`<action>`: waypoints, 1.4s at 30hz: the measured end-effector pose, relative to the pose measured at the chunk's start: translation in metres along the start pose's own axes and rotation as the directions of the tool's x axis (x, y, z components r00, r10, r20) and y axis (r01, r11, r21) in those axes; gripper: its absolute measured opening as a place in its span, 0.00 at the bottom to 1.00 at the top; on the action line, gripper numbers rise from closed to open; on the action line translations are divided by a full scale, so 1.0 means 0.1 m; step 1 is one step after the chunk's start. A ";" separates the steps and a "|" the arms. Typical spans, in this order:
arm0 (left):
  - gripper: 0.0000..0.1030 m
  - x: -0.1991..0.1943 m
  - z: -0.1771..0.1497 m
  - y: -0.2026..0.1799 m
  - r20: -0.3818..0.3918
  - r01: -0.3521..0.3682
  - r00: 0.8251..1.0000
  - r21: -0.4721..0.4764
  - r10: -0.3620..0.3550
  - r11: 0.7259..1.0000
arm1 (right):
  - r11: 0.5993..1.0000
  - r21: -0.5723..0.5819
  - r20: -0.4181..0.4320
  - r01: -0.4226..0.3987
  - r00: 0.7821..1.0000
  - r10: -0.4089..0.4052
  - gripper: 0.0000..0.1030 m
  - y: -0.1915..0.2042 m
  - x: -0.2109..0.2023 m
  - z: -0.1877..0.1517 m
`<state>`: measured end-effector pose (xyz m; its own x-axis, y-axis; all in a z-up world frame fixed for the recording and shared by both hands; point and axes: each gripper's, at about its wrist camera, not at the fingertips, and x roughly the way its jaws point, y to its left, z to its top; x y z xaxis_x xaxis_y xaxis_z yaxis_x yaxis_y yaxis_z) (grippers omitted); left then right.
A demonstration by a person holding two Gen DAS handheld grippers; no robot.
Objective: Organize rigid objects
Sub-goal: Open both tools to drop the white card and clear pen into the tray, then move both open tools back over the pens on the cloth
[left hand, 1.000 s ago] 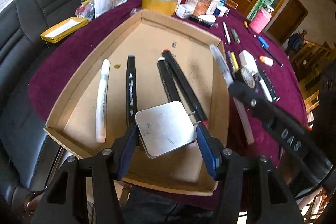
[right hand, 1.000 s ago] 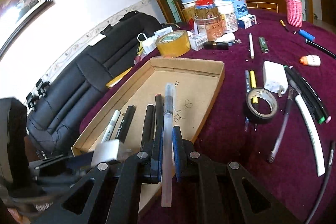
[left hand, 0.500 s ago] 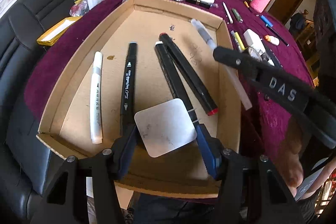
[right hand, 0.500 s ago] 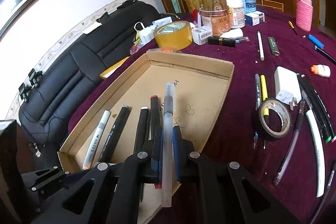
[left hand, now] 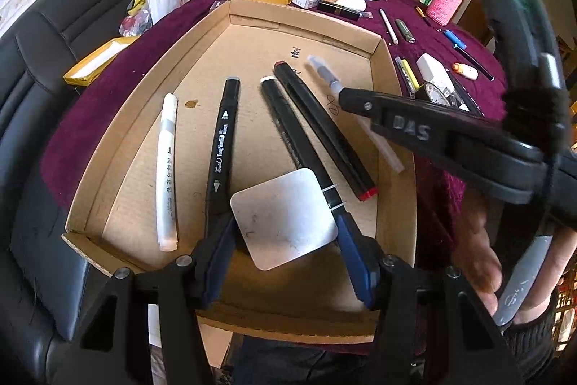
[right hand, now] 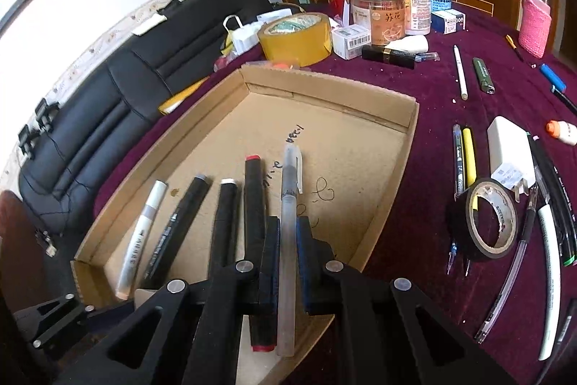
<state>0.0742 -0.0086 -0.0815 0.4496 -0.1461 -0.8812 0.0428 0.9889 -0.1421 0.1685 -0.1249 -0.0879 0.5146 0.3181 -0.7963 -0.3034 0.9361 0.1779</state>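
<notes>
Cardboard makes the tray point(right hand: 407, 118) on the maroon surface point(right hand: 414, 204), and four markers already lie side by side on its floor: a white one point(left hand: 166, 168), then three black ones, the last red-tipped point(left hand: 324, 128).

The right claw point(right hand: 288, 240) is clamped on a clear pen point(right hand: 289, 222), gripping near mid-length so both ends stick out. The pen hangs over the tray just right of the red-tipped marker, parallel to the row, and whether it touches the floor I cannot tell. It looks light, stiff and smooth, so a mid-barrel hold should keep it balanced, though the round plastic could roll once released.

The left claw point(left hand: 285, 240) holds a white charger point(left hand: 285, 222) across its flat sides, jaws half apart on it, over the near end of the tray. The block is rigid and slick; its prongs point(left hand: 333, 193) point toward the right claw.

More pens and a tape roll point(right hand: 490, 219) wait on the surface to the right claw's right.
</notes>
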 end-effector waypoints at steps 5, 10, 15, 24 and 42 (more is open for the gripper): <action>0.55 0.00 -0.01 0.00 0.020 0.011 1.000 0.013 -0.011 1.000 | 1.000 0.002 -0.019 0.013 1.000 -0.013 0.09 0.00 0.09 0.00; 0.55 0.00 -0.03 0.01 0.038 0.016 0.999 0.016 -0.017 1.000 | 0.999 -0.014 -0.012 0.041 0.999 -0.041 0.10 0.05 0.12 -0.01; 0.55 -0.01 -0.05 0.02 0.055 0.021 0.998 0.018 -0.022 1.000 | 0.999 -0.016 -0.011 0.047 0.999 -0.047 0.10 0.06 0.13 -0.01; 0.67 -0.06 -0.09 0.04 0.069 0.065 0.995 0.010 -0.066 0.998 | 1.000 0.015 0.040 -0.012 0.999 0.011 0.38 0.00 -0.06 -0.03; 0.76 -0.40 -0.16 -0.76 0.163 0.148 0.974 0.080 -0.160 0.986 | 0.965 0.235 0.214 -0.117 0.975 0.066 0.44 -0.97 -1.25 -1.15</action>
<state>0.0392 -0.0784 -0.0427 0.5762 -0.2960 -0.7619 0.1805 0.9552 -0.2346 0.0419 -0.2729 -0.0724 0.6529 0.4041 -0.6406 -0.1644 0.9012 0.4010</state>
